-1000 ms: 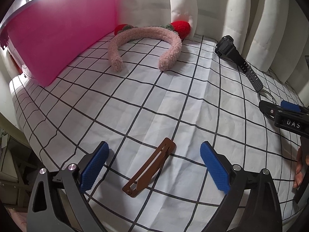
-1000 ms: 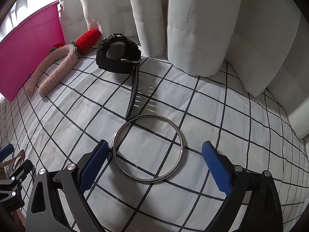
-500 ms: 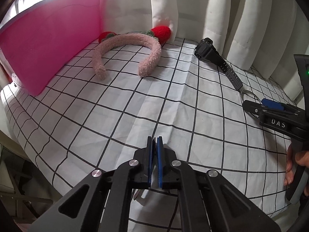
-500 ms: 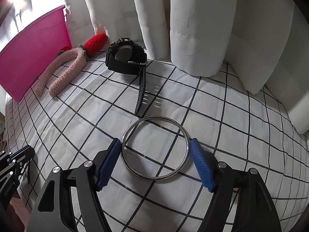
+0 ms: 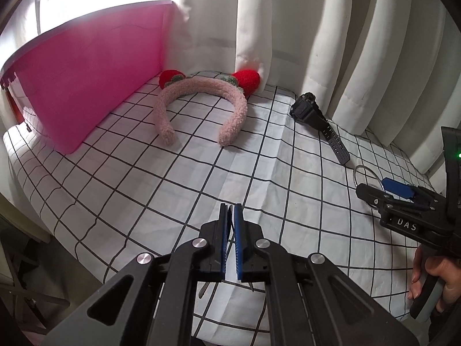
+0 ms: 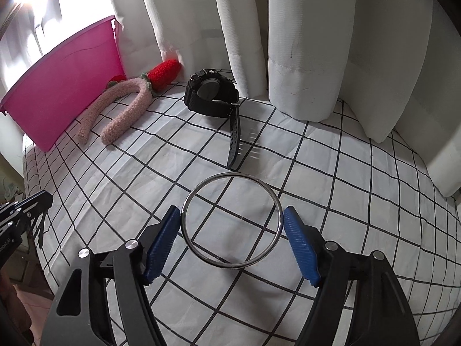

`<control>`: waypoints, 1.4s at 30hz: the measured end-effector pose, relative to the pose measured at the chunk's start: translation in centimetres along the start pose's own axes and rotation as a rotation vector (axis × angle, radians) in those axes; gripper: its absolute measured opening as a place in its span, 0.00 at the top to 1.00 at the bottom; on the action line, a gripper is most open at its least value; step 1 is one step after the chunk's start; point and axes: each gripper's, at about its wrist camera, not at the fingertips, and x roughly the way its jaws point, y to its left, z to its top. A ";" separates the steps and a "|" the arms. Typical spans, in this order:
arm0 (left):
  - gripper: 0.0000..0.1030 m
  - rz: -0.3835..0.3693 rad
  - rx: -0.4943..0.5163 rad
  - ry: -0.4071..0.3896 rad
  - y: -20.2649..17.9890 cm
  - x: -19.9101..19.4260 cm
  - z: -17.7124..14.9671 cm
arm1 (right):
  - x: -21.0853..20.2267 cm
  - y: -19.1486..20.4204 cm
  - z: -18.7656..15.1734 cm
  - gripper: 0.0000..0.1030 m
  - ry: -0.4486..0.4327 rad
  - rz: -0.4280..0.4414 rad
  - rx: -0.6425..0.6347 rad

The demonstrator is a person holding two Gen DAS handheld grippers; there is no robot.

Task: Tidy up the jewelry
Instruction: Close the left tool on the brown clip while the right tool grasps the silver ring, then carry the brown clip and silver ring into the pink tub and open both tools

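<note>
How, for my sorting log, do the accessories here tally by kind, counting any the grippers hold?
Headband: 1
Watch: 1
Bangle: 1, between the right gripper's pads
Hair clip: 1, pinched in the left gripper, mostly hidden
Total: 4

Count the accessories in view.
3: headband beside the pink bin, watch by the curtain, bangle in the right tool. The shut left tool may hide another.
</note>
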 end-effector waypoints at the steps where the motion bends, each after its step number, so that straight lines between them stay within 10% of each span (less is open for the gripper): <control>1: 0.95 -0.001 0.003 -0.008 0.0 -0.3 0.3 | -0.3 0.2 0.1 0.31 -0.003 0.001 0.000; 19: 0.95 -0.073 0.042 -0.213 3.3 -7.5 9.0 | -7.0 5.6 5.4 0.31 -0.159 0.001 0.002; 42: 0.95 -0.013 -0.040 -0.449 20.8 -12.2 21.0 | -8.2 24.1 21.0 0.31 -0.390 0.151 -0.151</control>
